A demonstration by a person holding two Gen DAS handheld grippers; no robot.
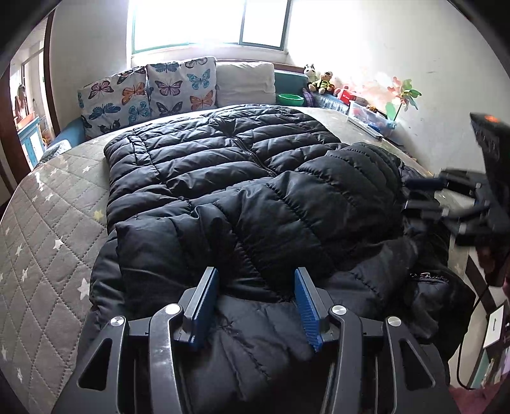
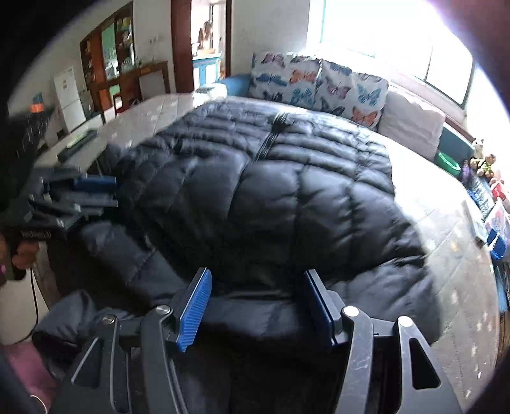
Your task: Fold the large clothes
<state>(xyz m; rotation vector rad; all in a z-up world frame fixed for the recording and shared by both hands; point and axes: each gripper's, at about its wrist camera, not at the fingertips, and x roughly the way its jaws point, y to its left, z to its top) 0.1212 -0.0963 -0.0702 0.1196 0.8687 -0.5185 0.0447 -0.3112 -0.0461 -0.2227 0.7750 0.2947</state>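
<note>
I am holding my left gripper [image 1: 256, 305] and my right gripper [image 2: 258, 305] wide open, gripping nothing, just over the near edge of the big black puffy coat [image 1: 223, 178] that is lying on the bed [image 1: 47, 223]

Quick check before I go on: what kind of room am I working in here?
Most likely a home bedroom: a bed with a quilted star-print cover, butterfly pillows under a window, soft toys alongside.

Bare quilt [image 1: 47, 229] left of jacket [image 1: 223, 178]
</note>
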